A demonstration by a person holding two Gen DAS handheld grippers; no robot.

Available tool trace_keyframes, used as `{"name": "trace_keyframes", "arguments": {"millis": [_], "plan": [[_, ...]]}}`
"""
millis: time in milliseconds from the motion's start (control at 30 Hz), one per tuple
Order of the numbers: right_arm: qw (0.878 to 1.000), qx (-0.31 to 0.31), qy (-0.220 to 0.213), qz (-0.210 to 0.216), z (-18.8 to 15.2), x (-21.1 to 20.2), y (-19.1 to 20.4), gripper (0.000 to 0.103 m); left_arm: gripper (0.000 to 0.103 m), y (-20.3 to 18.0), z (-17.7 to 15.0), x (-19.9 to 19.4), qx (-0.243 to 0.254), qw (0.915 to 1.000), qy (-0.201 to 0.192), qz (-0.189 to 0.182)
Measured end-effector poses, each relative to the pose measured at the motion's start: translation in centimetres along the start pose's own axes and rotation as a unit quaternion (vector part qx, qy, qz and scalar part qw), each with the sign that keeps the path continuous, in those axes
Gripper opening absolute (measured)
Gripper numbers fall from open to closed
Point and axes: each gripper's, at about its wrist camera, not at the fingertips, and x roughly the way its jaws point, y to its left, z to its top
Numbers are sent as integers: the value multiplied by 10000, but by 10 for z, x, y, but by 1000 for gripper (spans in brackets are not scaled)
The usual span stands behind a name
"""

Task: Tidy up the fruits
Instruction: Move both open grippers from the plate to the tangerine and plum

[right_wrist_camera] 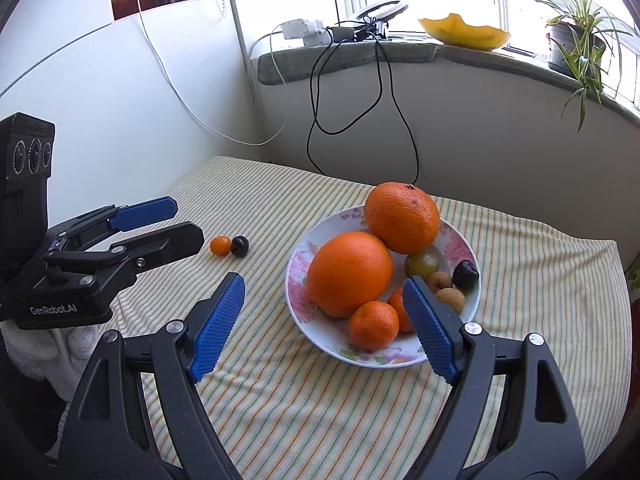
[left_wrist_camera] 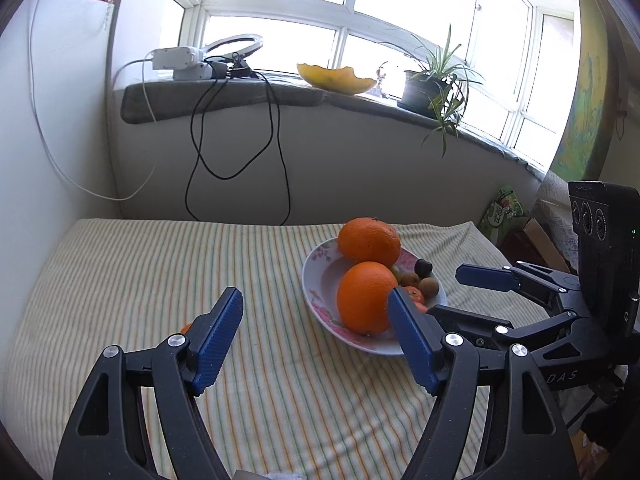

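A flowered white plate (right_wrist_camera: 376, 360) sits on the striped cloth. It holds two big oranges (right_wrist_camera: 350, 274) (right_wrist_camera: 402, 218), small mandarins (right_wrist_camera: 374, 324), a green grape (right_wrist_camera: 420, 264), a dark fruit (right_wrist_camera: 466, 272) and little brown fruits (right_wrist_camera: 450, 300). A tiny orange fruit (right_wrist_camera: 221, 245) and a dark round fruit (right_wrist_camera: 240, 245) lie together on the cloth, left of the plate. My right gripper (right_wrist_camera: 324, 292) is open and empty just in front of the plate. My left gripper (left_wrist_camera: 316, 312) (right_wrist_camera: 186, 220) is open and empty, near the two loose fruits. In the left wrist view the plate (left_wrist_camera: 316, 280) is ahead to the right.
White walls close the table in at the left and back. Black and white cables (right_wrist_camera: 384, 92) hang from the windowsill (right_wrist_camera: 348, 60). The sill carries electronics, a yellow melon rind (right_wrist_camera: 464, 34) and a potted plant (right_wrist_camera: 576, 40). A green packet (left_wrist_camera: 502, 210) lies past the table's right edge.
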Motion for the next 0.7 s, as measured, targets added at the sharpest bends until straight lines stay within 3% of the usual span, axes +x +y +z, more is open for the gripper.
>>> {"name": "trace_keyframes", "arguments": {"millis": [267, 600, 700], "plan": [[9986, -475, 172, 177, 3, 16, 37, 84, 75, 49, -21, -3, -328, 9987, 176, 349], [9916, -1160, 465, 328, 13, 44, 68, 83, 73, 82, -39, 2, -421, 9975, 409, 381], [9880, -1366, 613, 393, 14, 55, 77, 71, 64, 89, -40, 8, -492, 9973, 491, 229]]}}
